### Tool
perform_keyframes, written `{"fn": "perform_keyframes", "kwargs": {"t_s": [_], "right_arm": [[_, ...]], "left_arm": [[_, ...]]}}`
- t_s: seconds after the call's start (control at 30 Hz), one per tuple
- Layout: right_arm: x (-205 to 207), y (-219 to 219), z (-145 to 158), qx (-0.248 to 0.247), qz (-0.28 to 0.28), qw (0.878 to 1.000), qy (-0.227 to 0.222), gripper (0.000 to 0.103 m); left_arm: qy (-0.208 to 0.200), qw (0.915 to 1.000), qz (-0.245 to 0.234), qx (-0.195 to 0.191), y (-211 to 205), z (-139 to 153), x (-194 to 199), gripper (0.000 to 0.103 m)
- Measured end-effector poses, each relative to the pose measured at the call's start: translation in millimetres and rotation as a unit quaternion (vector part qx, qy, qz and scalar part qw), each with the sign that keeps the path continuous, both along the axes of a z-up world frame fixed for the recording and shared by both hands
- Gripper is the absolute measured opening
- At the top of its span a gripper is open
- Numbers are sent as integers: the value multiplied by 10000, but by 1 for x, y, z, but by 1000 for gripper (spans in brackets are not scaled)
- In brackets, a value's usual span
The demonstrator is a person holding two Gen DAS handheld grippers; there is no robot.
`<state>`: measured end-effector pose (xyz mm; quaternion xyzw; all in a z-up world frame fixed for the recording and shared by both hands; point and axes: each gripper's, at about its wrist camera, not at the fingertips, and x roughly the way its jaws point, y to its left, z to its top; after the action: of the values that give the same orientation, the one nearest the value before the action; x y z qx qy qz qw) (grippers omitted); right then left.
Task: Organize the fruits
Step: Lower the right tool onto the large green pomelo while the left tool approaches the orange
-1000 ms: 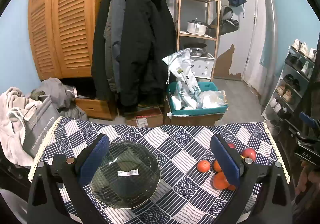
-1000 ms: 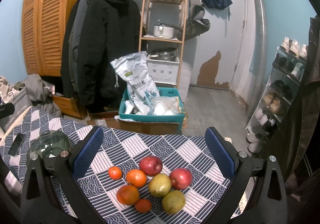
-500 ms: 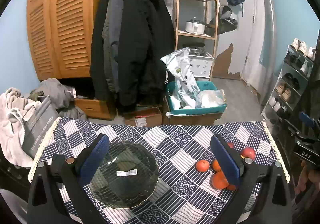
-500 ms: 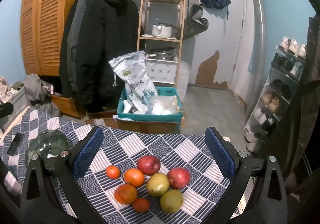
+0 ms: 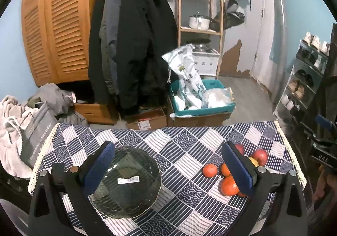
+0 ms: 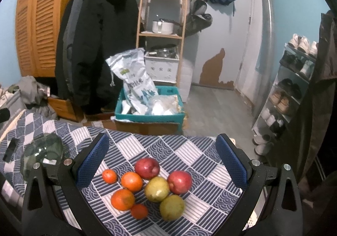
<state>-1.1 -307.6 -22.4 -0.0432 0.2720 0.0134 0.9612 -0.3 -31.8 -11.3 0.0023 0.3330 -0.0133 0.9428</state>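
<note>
Basically little changes: over the last second we keep both grippers, left (image 5: pixel 168 169) and right (image 6: pixel 162 161), hovering with jaws spread, empty. Fruits (image 6: pixel 147 187) stay clustered on the cloth (image 6: pixel 189 151), bowl (image 5: pixel 126 181) empty well apart. Sorting hasn't started.

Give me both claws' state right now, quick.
Left claw: open, holding nothing, above the clear green-tinted glass bowl.
Right claw: open, holding nothing, above the loose fruit pile.
</note>
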Motion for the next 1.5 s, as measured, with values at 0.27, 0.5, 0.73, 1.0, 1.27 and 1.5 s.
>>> {"fn": "perform_keyframes", "kwargs": {"t_s": [0.27,0.5,0.73,1.0,1.27,1.5], "right_arm": [[7,-20,-22,-36,-235,9987,456,99],[17,-33,-59,-219,-344,9934,1075,99],[29,-37,-96,-211,-327,9856,1644,99],[46,-47,-142,-124,-410,9712,2345,99],[55,-54,-188,-109,-386,9520,3036,99],[59,-51,-215,-18,-262,9405,3387,96]], "left_arm": [[455,9985,-307,-15,-22,-29,16,102],[949,9940,-535,-79,-38,-60,29,102],[1275,9896,-659,130,-57,-89,40,102],[1689,9813,-861,330,-78,-127,55,102],[2015,9738,-958,452,-95,-165,68,102],[2217,9674,-1107,519,-110,-187,74,102]]}}
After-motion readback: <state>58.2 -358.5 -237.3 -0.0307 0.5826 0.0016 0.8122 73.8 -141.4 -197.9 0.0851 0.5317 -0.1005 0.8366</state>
